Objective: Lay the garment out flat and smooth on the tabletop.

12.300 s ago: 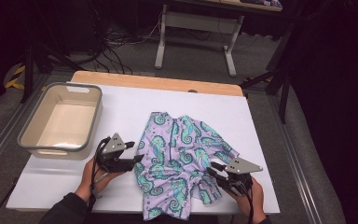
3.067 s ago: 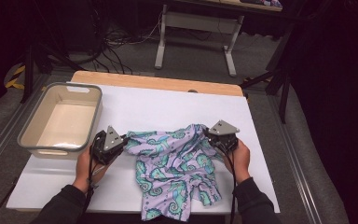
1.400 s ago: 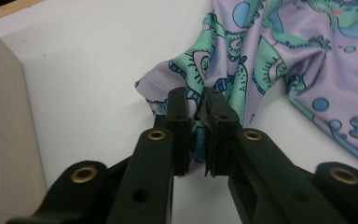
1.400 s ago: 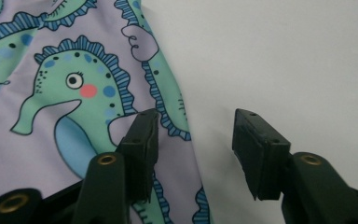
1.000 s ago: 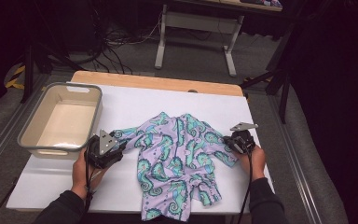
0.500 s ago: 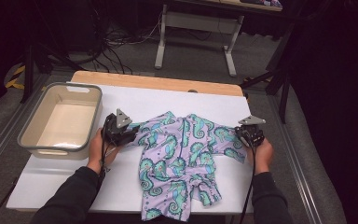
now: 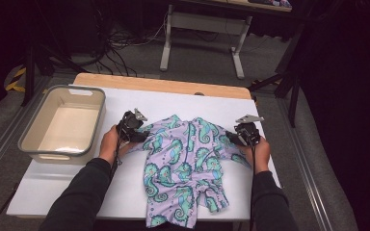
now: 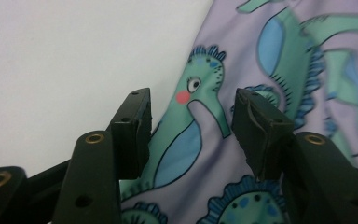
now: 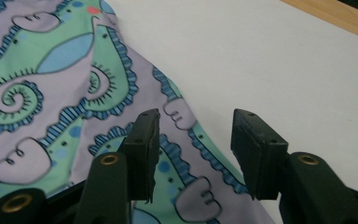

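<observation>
Now the lilac stretch-fabric garment printed with teal and blue seahorses (image 7: 188,166) lies spread across the middle of the high view, its body flat and both sleeves drawn out sideways, so the spreading looks largely done. Its lower end, at the bottom centre of the frame, is bunched and twisted, and I judge that smoothing there, and any folding, is left to do.

At centre left of the high view the left gripper (image 7: 134,126) sits over the left sleeve; in its own view the black jaws stand about half apart above the seahorse print, with no cloth pinched between them. At centre right the right gripper (image 7: 241,136) sits by the right sleeve's edge. Its jaws have just been opening, and its own view shows them parted over the sleeve hem, pressing on nothing, so the sleeve appears released.

Beneath the garment is a white sheet-covered table (image 7: 67,183) with a light wooden strip (image 7: 164,84) along its far edge. A grey-rimmed beige plastic tub (image 7: 62,126) stands at the left. Beyond, in the upper frame, grey carpet, tangled black cables (image 7: 120,41) and a white metal table frame (image 7: 202,33) sit in a dim room.
</observation>
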`<state>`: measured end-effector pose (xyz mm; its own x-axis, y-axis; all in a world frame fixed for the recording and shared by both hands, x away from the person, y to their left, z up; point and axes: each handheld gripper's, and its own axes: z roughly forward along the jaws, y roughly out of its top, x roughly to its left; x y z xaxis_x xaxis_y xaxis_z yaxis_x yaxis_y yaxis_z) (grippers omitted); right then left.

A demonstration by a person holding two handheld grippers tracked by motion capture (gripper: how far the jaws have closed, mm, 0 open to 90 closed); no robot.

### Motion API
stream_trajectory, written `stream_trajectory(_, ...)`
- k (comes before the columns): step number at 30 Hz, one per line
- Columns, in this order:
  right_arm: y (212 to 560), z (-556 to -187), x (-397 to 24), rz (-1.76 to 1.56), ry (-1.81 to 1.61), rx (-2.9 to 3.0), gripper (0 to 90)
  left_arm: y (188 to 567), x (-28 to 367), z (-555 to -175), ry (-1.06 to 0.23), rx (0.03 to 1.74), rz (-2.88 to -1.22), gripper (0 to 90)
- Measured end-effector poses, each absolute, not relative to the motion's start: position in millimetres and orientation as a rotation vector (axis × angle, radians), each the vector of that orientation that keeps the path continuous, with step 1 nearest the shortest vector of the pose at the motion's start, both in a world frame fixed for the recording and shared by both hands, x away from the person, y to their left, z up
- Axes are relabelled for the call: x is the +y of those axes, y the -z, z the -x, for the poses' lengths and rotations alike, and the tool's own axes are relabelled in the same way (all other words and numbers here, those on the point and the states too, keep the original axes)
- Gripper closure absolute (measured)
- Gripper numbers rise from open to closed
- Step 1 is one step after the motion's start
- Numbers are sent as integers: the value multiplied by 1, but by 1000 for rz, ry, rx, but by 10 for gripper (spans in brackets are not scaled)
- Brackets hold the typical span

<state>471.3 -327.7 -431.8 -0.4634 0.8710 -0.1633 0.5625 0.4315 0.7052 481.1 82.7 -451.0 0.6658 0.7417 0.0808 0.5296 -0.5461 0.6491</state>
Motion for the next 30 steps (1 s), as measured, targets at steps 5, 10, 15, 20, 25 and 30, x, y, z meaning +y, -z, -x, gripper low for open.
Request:
stream_trajectory(5, 435, -482, -318, -1228, -748, 2202, 495, 452, 87, -482, -395, 968, -2270, 567)
stream_trajectory(10, 441, -493, -320, -1313, -765, 2203, 531, 451, 83, -481, -402, 943, -2296, 799)
stream_trajectory(15, 441, -496, -318, -1332, -806, 2245, 788, 450, 80, -482, -487, 962, -2325, 894)
stream_trajectory(20, 439, -498, -308, -1269, -725, 2229, 892, 448, 80, -489, -563, 1004, -2315, 897)
stream_trajectory(25, 437, -502, -299, -1235, -707, 2184, 892, 443, 84, -500, -599, 1049, -2293, 897)
stream_trajectory(30, 432, -512, -292, -1218, -690, 2158, 892, 442, 90, -512, -590, 1103, -2274, 897)
